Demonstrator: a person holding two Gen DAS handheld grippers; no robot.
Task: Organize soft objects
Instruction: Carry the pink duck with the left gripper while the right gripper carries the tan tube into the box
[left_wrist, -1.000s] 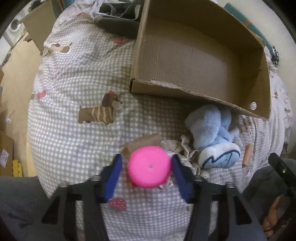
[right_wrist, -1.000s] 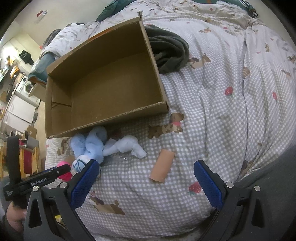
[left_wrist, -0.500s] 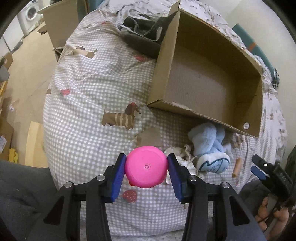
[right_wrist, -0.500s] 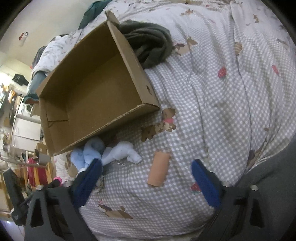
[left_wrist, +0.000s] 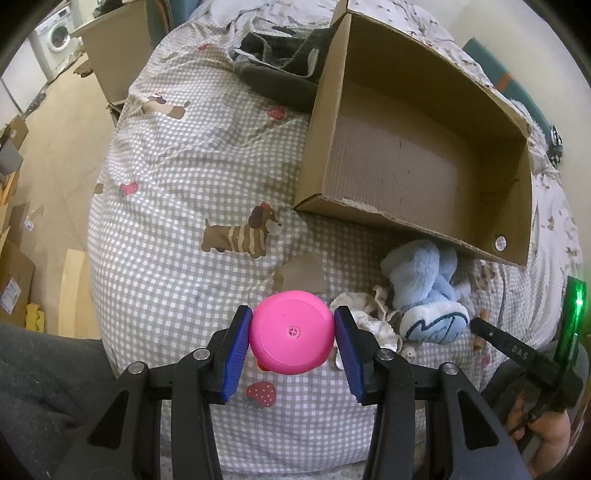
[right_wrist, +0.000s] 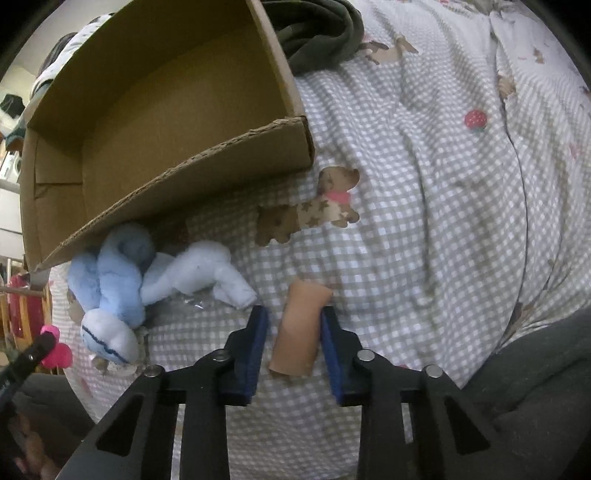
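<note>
My left gripper (left_wrist: 292, 334) is shut on a round pink toy (left_wrist: 291, 331) and holds it above the checked bed cover. A blue plush toy (left_wrist: 424, 280) and a crumpled cream cloth (left_wrist: 364, 317) lie just right of it, by the open cardboard box (left_wrist: 417, 229). In the right wrist view my right gripper (right_wrist: 293, 341) has its jaws close around a tan roll (right_wrist: 300, 328) lying on the cover, the right pad touching it, a small gap at the left. The blue plush (right_wrist: 110, 280) and a pale blue cloth (right_wrist: 207, 273) lie left of it under the box edge (right_wrist: 177, 184).
Dark grey clothing (left_wrist: 277, 74) lies behind the box, also seen in the right wrist view (right_wrist: 317, 33). The bed edge drops to the floor at left, where boxes (left_wrist: 11, 288) and a washing machine (left_wrist: 55, 40) stand. A grey-clad leg (right_wrist: 535, 387) is at lower right.
My left gripper lifted the pink toy and pulled back from the bed. My right gripper moved down to the tan roll and narrowed its jaws around it.
</note>
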